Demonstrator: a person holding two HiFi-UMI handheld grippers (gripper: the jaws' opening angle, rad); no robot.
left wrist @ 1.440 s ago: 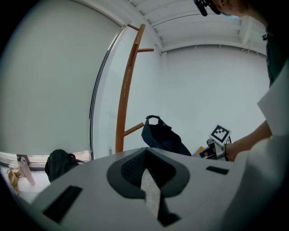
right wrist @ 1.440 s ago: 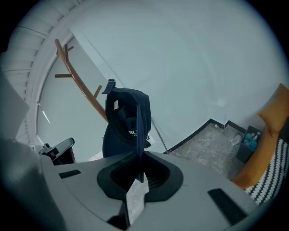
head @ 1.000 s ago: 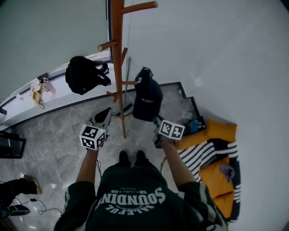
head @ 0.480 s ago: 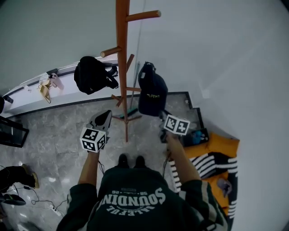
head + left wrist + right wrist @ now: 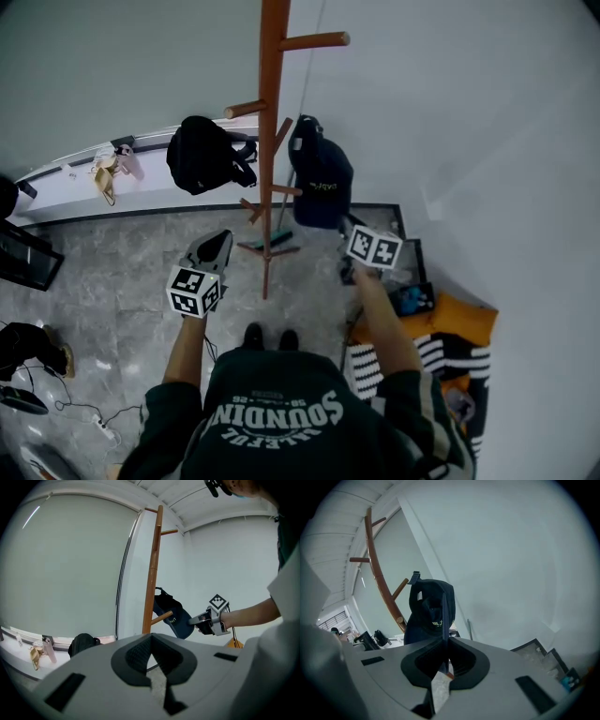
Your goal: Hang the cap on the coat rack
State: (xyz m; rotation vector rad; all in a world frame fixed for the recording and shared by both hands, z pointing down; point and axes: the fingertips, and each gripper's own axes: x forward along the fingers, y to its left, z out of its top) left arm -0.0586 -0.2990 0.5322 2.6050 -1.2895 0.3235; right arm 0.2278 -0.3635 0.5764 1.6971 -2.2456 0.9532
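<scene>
While pinching the cap (image 5: pixel 322 183) brim in the right gripper (image 5: pixel 443 658), holds it beside the coat rack (image 5: pixel 272 141), seemingly not yet hooked, with left gripper (image 5: pixel 151 656) closed, empty.

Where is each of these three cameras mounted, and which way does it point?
Head view: on the person's head, facing steeply down at the coat rack, the cap and the floor; shows their torso, forearms, left gripper and right gripper.
Left gripper view: on the left gripper, facing along its shut, empty jaws towards the coat rack; shows the person's right forearm.
Right gripper view: on the right gripper, facing along jaws shut on the cap's brim.
Shared: all three show coat rack and cap.
</scene>
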